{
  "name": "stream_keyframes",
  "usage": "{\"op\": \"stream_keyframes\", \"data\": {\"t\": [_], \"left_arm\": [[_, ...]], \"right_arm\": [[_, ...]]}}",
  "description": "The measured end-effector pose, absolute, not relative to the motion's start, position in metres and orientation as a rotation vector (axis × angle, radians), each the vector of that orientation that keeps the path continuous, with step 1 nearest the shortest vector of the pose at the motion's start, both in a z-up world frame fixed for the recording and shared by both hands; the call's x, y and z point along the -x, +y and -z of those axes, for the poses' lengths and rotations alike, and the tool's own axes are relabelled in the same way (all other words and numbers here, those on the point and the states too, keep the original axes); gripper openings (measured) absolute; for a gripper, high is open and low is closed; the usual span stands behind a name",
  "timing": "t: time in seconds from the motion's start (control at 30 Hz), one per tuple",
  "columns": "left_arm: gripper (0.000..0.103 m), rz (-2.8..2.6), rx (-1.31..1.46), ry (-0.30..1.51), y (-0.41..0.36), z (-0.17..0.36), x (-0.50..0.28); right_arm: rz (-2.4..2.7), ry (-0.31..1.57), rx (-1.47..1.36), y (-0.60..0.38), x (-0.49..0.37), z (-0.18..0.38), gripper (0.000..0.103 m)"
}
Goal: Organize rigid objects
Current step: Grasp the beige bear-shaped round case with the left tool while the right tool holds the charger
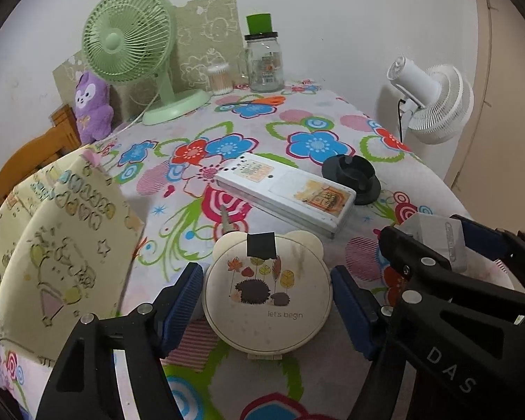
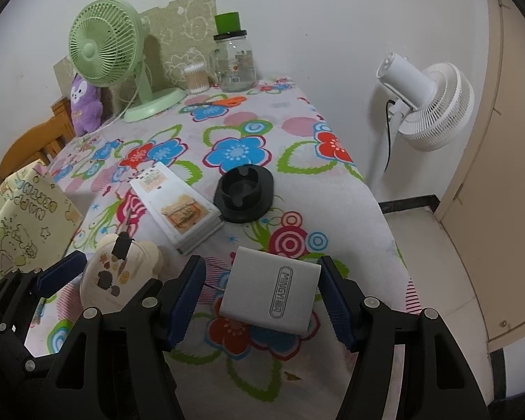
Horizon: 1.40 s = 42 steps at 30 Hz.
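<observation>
Left gripper (image 1: 266, 301): jaws wide apart, straddling round cream compact (image 1: 267, 290) w/ hedgehog print; pads just beside its rim on both sides, small gaps showing, no grip yet. Compact flat on floral cloth (image 1: 315, 140), near front edge, hinge tab toward camera, ear-shaped bumps away.

Right gripper (image 2: 262, 295): jaws likewise spread, silver box (image 2: 271, 288) marked MINGYI lying between. Right pad at or very near box edge, left pad clear of it. Contact on right side: cannot tell. Box flat, slightly skewed, printed logo running roughly along finger direction.

Key relation: each item directly ahead, centred between own gripper's fingers; closing only needed, no reach. Compact round, so no long axis to align. Box skew may cause twist on closing (judgement).

Also on cloth, farther back: white flat case (image 1: 285, 192), black ashtray-like dish (image 2: 243, 192) touching or just beside it. Neither near either gripper. Yellow paper bag (image 1: 52, 245) at left.

Stage est.: early, two grasps pending.
</observation>
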<state>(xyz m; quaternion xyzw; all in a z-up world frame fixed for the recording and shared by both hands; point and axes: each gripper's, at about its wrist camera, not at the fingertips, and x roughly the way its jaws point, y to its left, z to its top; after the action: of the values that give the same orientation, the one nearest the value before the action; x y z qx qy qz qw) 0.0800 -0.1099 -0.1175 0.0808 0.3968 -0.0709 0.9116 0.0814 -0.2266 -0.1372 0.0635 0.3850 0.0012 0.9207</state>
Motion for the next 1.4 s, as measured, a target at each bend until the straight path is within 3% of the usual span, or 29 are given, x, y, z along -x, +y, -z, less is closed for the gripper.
{"op": "stream_keyframes", "data": {"t": [1.4], "left_arm": [[0.077,0.135,-0.149,0.712,-0.077,0.037,-0.012]], "right_arm": [[-0.004,0.672,-0.106,-0.191,-0.007,0.052,0.068]]}}
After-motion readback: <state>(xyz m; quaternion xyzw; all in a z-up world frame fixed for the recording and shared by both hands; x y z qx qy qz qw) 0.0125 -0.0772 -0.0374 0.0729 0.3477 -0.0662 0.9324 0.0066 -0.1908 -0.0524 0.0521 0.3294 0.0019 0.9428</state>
